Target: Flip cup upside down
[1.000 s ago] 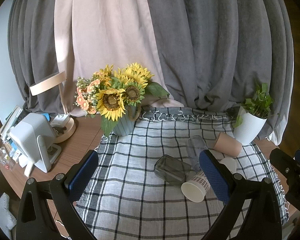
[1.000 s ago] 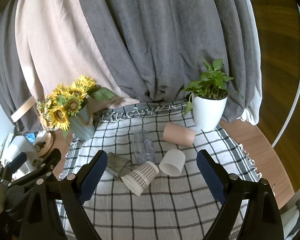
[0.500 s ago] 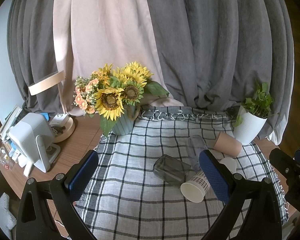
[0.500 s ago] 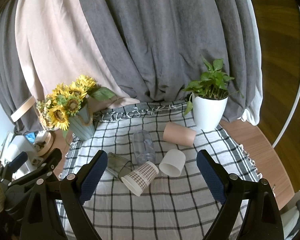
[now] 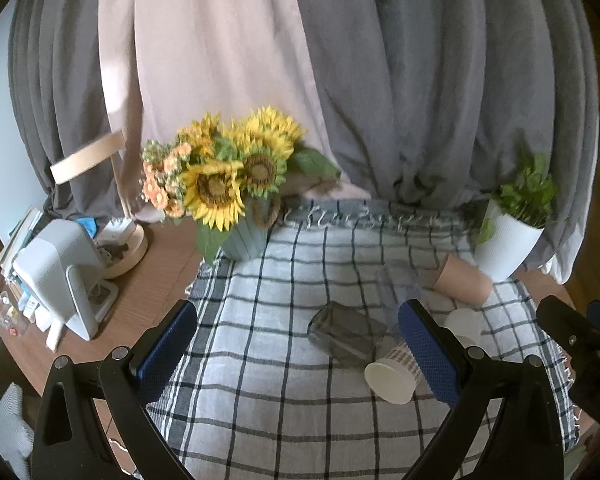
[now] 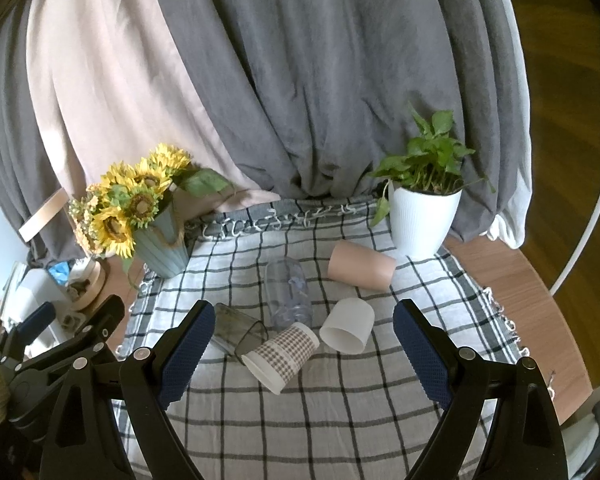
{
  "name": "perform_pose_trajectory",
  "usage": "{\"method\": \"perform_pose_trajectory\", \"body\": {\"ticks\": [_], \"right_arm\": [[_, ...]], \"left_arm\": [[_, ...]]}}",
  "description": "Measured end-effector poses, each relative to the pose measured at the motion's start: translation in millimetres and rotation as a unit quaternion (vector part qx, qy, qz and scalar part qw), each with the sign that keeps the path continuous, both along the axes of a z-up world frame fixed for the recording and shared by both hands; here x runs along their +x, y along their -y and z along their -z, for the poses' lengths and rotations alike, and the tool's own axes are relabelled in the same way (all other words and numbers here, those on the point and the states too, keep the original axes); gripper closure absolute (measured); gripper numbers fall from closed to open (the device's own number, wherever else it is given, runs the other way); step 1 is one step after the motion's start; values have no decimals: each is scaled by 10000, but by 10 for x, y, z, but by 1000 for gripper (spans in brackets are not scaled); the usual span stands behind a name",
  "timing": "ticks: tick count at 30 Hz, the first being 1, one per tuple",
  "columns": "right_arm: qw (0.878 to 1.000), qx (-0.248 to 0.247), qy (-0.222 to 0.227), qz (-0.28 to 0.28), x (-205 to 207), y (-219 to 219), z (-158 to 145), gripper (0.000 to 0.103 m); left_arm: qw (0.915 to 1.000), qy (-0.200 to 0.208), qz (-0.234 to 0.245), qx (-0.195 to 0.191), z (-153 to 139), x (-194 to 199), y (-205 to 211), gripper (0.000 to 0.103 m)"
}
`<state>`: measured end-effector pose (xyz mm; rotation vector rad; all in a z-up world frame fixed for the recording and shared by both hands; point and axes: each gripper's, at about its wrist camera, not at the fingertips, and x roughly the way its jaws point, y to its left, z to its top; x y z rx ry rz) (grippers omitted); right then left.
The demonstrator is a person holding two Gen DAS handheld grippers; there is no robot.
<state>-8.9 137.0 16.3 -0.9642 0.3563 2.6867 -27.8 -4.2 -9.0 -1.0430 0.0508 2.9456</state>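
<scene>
Several cups lie on their sides on the checked cloth (image 6: 340, 420): a checked paper cup (image 6: 282, 354) (image 5: 392, 372), a dark smoked glass (image 6: 236, 330) (image 5: 346, 336), a clear plastic cup (image 6: 288, 294) (image 5: 398, 284), a white cup (image 6: 348, 324) (image 5: 466, 322) and a tan cup (image 6: 362, 270) (image 5: 462, 278). My right gripper (image 6: 302, 354) is open and empty, held above the cloth in front of the cups. My left gripper (image 5: 296, 348) is open and empty, left of the cups.
A sunflower vase (image 5: 236, 200) stands at the cloth's back left, a white potted plant (image 6: 424, 212) at the back right. A lamp (image 5: 116, 216) and a white device (image 5: 60, 272) sit on the wooden table at left. Curtains hang behind.
The left gripper's view has drifted slightly, the scene shifting a little left. The right gripper and the cups have not moved.
</scene>
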Motion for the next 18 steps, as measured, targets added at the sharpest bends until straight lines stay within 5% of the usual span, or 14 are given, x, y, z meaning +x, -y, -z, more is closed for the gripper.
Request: {"method": "perform_pose_trajectory", "body": {"ticks": [10, 18], "right_arm": [[9951, -488, 786, -353, -865, -207, 398, 12], [9797, -712, 1711, -760, -1727, -303, 990, 13]], "left_arm": [[9967, 791, -163, 1, 436, -757, -55, 0], [9866, 1536, -535, -108, 965, -1313, -16, 0]]}}
